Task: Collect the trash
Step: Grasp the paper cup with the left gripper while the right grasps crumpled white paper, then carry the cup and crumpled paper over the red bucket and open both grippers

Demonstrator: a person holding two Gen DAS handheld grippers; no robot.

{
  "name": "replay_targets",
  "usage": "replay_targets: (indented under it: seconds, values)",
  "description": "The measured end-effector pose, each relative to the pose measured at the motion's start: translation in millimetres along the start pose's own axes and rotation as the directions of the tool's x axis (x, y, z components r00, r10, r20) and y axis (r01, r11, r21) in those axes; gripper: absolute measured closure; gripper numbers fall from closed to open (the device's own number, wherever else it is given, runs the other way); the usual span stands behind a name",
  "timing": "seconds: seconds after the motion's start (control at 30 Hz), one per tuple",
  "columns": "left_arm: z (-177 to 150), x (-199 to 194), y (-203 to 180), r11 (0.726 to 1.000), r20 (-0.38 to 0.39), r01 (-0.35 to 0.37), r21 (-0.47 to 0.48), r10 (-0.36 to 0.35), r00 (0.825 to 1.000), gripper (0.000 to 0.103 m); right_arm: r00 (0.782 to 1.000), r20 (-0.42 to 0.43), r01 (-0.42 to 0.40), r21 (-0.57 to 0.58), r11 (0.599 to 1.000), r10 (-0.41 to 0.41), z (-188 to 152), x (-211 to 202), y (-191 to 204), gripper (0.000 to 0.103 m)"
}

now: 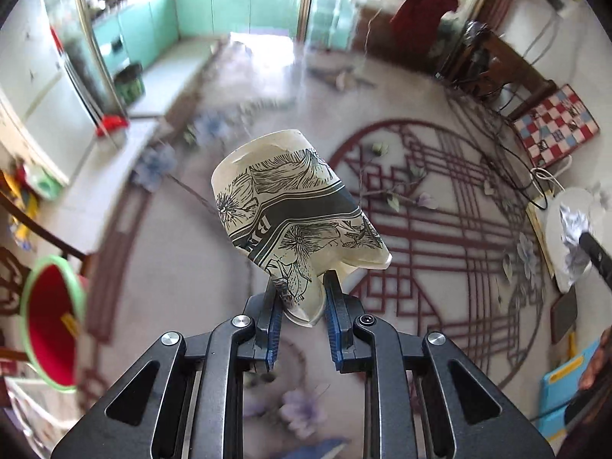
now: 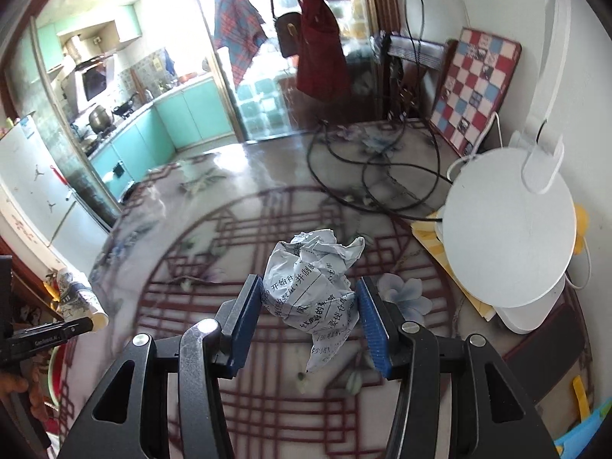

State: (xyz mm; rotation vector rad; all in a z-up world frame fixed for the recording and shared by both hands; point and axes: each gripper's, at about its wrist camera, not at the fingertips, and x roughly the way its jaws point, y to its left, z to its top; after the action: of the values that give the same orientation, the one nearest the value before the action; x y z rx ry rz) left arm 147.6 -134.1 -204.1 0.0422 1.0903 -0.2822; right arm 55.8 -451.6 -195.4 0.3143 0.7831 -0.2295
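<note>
The crushed floral-print paper cup [image 1: 298, 206] tilts toward 11 o'clock – left gripper [image 1: 302, 306] clamps its rim; right gripper [image 2: 311, 298] clamps the crumpled printed paper ball [image 2: 313, 287].

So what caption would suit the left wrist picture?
Left gripper pinching a crushed paper cup above the patterned table.
</note>
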Motion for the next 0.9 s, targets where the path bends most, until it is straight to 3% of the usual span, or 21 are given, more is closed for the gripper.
replay_targets:
  seconds: [0.2,0.4,0.63,0.9]
  values:
    - [-21.7,-48.8,22.6,1.000,0.093,-0.025,0.010,0.024,0.995,0.083,0.997,0.049,-0.061,-0.072,0.995,0.065,-5.4,-36.5,56.9,0.054]
    - [-38.8,-78.3,57.3,0.997,0.152,-0.052,-0.050,0.059,0.987,0.083,0.989,0.072,-0.118,-0.136,0.984,0.129,-10.8,-59.2,112.8,0.054]
    - [-53.6,-95.9,107.5,0.990,0.167,-0.065,-0.122,0.085,0.982,0.083,0.980,0.077,-0.163,-0.195,0.967,0.181,-20.2,-69.2,177.2,0.054]
    - [-56.7,-107.4,160.2,0.988,0.173,-0.075,-0.139,0.098,0.980,0.083,0.974,0.060,-0.199,-0.225,0.954,0.218,-34.5,-69.9,250.0,0.054]
